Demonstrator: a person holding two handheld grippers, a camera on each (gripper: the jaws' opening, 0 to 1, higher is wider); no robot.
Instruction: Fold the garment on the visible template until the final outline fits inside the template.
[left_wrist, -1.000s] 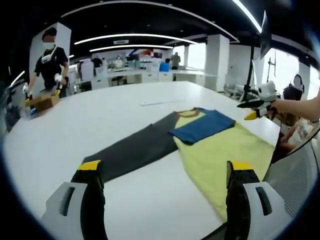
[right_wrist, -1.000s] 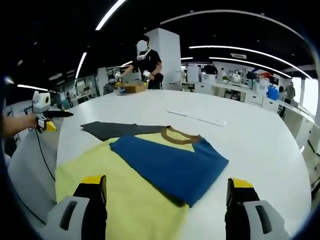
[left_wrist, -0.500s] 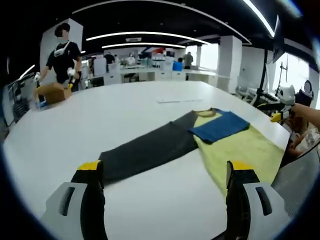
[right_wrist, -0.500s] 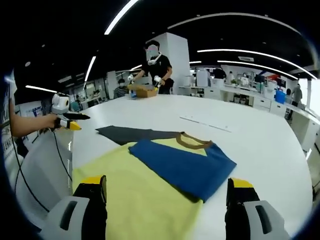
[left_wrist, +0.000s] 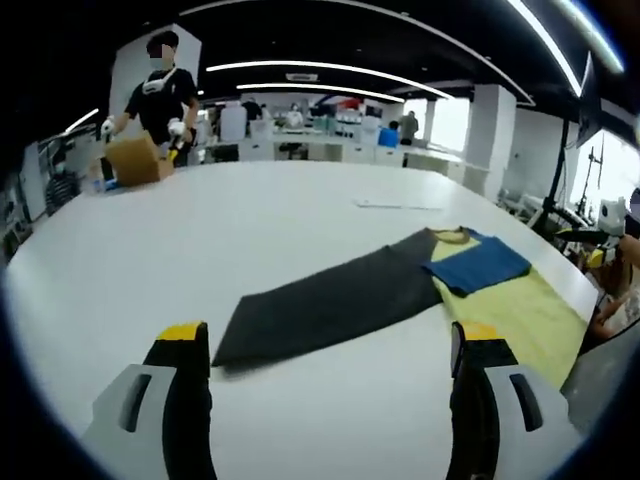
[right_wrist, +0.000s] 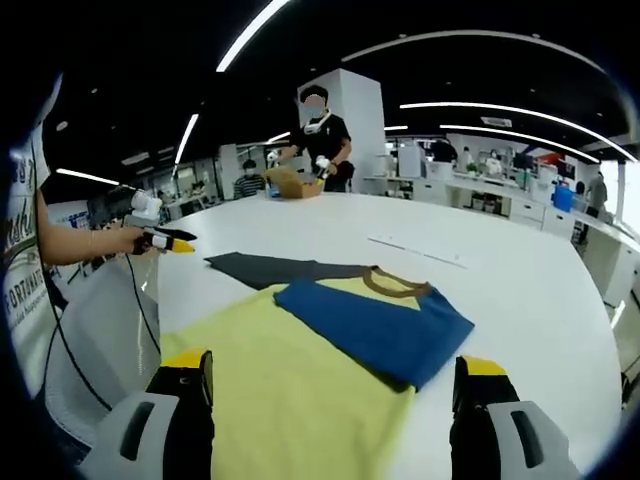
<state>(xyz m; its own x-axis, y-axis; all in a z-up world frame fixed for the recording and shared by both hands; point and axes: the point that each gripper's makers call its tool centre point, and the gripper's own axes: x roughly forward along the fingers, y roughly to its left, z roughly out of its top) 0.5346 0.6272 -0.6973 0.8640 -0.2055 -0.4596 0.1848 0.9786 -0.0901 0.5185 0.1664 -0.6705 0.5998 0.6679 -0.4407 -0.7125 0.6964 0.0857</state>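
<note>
We see a soft yellow cotton T-shirt (right_wrist: 290, 390) with one blue sleeve and one dark grey sleeve lying flat on the broad white counter (left_wrist: 250, 230). The blue sleeve (right_wrist: 375, 325) is already folded in over the yellow body, just below the brown collar (right_wrist: 395, 283); the dark grey sleeve (left_wrist: 330, 305) lies stretched out to the far side of the collar. Both the left tongs (left_wrist: 325, 345) and the right tongs (right_wrist: 335, 375) hang above the cloth with jaws wide apart, holding nothing. We judge the fabric light and limp: it will sag and crease if lifted by one point, so we would pinch the grey sleeve at its cuff edge. We cannot make out a template outline.
</note>
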